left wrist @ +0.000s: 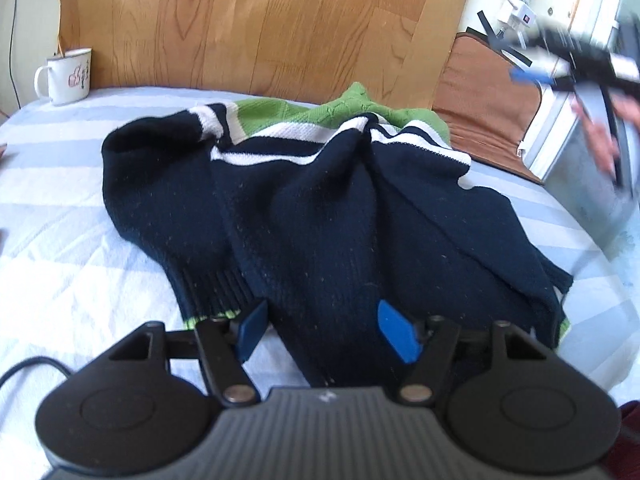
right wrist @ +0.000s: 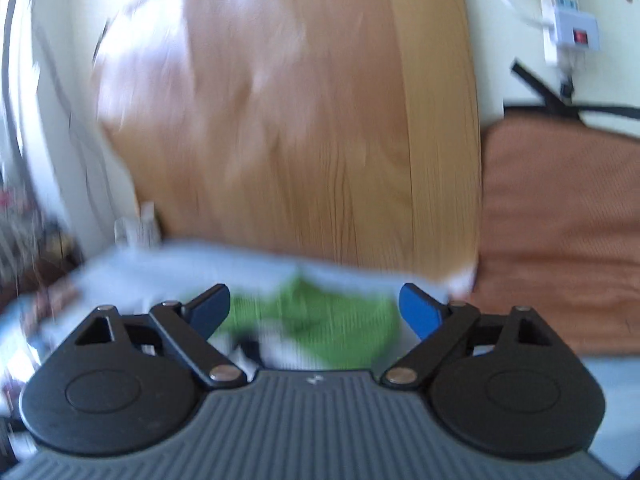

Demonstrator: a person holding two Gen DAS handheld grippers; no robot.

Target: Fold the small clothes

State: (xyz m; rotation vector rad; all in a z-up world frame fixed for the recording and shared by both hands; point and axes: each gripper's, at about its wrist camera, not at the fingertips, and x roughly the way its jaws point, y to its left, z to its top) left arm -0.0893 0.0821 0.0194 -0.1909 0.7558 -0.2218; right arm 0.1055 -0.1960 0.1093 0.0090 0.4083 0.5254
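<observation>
While standing partway apart, hovering low as the left gripper (left wrist: 324,332), blue fingers (left wrist: 398,334) flanking the near hem of the sweater (left wrist: 320,208) and pinching nothing. Spreading away just ahead: rumpled navy knit, a ribbed cuff with a green edge lying beside the left-hand finger, white stripes and a green band bunching at the far end. Lying on a pale striped sheet (left wrist: 60,240), roughly in its middle. Standing at the far left corner of the sheet, well apart from the sweater: a white enamel mug (left wrist: 66,76), with a wooden board (left wrist: 260,20) rising behind.

Gaping wide as the right gripper (right wrist: 316,312), fingers (right wrist: 420,314) holding nothing and hanging above the sweater's far green end (right wrist: 320,316), that patch being all this blurred view is catching of the garment. Showing here more clearly than in the left view: a white power strip (right wrist: 564,12) on the wall and a brown cushion (right wrist: 560,220) to the right of the board.

Appearing only in the left wrist view: the right gripper from outside, smeared at the upper right, with a hand (left wrist: 604,136) gripping it, clear of the sheet and apart from the sweater.
</observation>
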